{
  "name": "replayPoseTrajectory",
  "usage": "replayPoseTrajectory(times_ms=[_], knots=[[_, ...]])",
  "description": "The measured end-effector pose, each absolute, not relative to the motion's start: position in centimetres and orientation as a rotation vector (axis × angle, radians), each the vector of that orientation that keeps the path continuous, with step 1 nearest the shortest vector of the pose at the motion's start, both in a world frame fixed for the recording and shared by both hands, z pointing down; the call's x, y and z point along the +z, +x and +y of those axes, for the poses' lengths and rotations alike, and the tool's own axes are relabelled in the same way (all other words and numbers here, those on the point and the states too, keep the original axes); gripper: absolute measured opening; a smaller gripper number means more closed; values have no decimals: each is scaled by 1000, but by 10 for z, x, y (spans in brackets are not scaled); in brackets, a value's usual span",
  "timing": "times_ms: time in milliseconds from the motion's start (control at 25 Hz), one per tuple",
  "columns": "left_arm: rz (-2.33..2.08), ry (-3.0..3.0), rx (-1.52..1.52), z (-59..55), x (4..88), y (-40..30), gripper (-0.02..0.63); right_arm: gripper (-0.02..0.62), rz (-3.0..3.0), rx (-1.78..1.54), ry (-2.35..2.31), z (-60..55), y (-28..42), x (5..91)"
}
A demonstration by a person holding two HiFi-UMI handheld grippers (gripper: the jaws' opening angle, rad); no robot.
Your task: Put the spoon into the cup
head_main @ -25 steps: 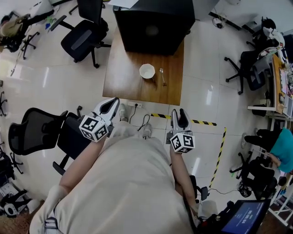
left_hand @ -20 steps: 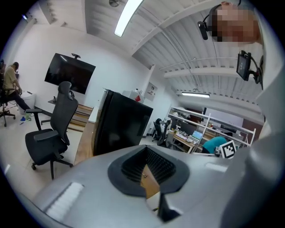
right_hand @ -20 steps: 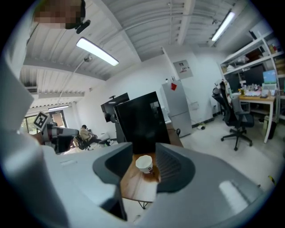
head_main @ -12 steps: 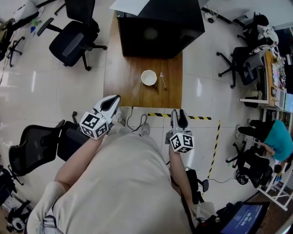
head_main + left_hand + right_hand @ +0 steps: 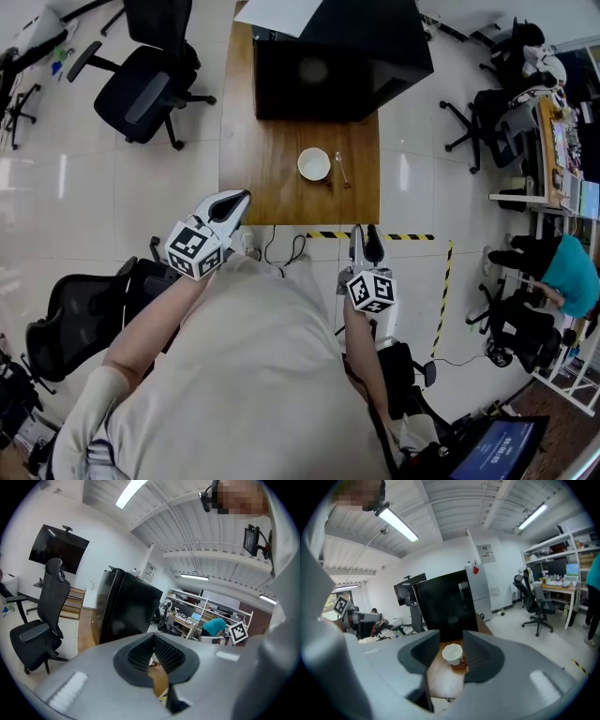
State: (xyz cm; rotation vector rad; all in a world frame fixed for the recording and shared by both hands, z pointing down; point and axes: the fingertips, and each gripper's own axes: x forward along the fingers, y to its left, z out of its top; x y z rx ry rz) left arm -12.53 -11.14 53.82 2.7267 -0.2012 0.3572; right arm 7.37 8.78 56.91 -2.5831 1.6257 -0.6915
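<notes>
The left forearm (image 5: 155, 314) and right forearm (image 5: 359, 361) reach forward, each with its tongs tipped slightly downward. The left tongs (image 5: 239, 198) angle inward, their tips together and empty. The right tongs (image 5: 366, 232) point straight ahead, jaws apart and closing with nothing gripped between them.

Bright, even light from ceiling strip lamps (image 5: 397, 524); glare streaks the floor tiles (image 5: 403, 178); fisheye edges curve and darken
</notes>
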Motion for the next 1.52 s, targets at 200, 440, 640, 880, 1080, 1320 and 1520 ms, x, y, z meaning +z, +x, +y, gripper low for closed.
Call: replayPoseTrajectory(times_ms=[200, 440, 640, 880, 1080, 1320, 1520], knots=[[-190, 2717, 346, -113, 540, -125, 1, 152, 1589, -688, -2599, 89, 78, 569], [-163, 2674, 314, -106, 539, -111, 0, 152, 1581, -702, -2654, 92, 95, 562], [-123, 2663, 300, -102, 541, -103, 0, 149, 1605, -730, -2686, 90, 99, 556], [-120, 2645, 325, -111, 553, -98, 0, 146, 1699, -744, -2721, 89, 97, 559], [-151, 2663, 363, -115, 555, -102, 0, 146, 1723, -783, -2698, 87, 108, 579], [-253, 2745, 459, -115, 558, -92, 0, 146, 1837, -829, -2621, 71, 134, 610], [-379, 2749, 475, -108, 550, -80, 0, 138, 1955, -908, -2594, 68, 160, 646]])
